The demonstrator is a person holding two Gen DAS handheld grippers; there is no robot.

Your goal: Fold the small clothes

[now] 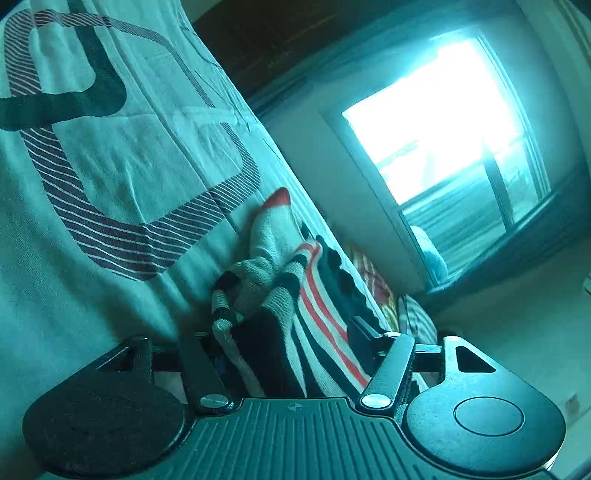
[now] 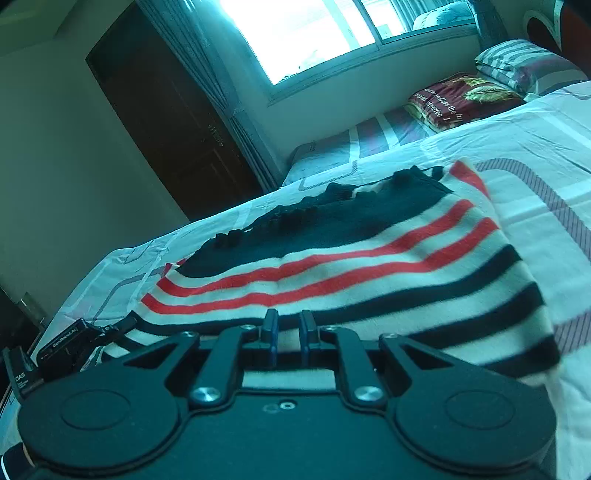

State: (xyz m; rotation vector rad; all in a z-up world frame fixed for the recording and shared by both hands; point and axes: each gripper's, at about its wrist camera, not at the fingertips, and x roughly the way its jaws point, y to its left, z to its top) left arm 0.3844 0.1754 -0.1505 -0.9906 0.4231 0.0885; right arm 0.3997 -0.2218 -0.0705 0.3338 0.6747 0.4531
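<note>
While my right claw (image 2: 288, 328) sits nearly closed at the near hem of the striped sweater (image 2: 351, 266), its blue-edged fingers (image 2: 271, 332) stand close together with only a thin slot between them; I cannot tell for sure whether the knit is pinched there or merely lies under the tips. My left claw (image 1: 295, 354) has a bunched fold of the same sweater (image 1: 295, 314) filling the space between its fingers, and the jaws stand partly apart around that bulk; whether the pads press on it I cannot tell, since cloth hides them. Beyond my right fingers the sweater spreads flat on the bedsheet (image 2: 535, 155), white with navy and red stripes, then a navy band with a scalloped far edge. Further back lie a dark red pillow (image 2: 461, 99) and a striped pillow (image 2: 524, 62), then the bright window (image 2: 295, 33) and a dark wardrobe (image 2: 166, 110).
</note>
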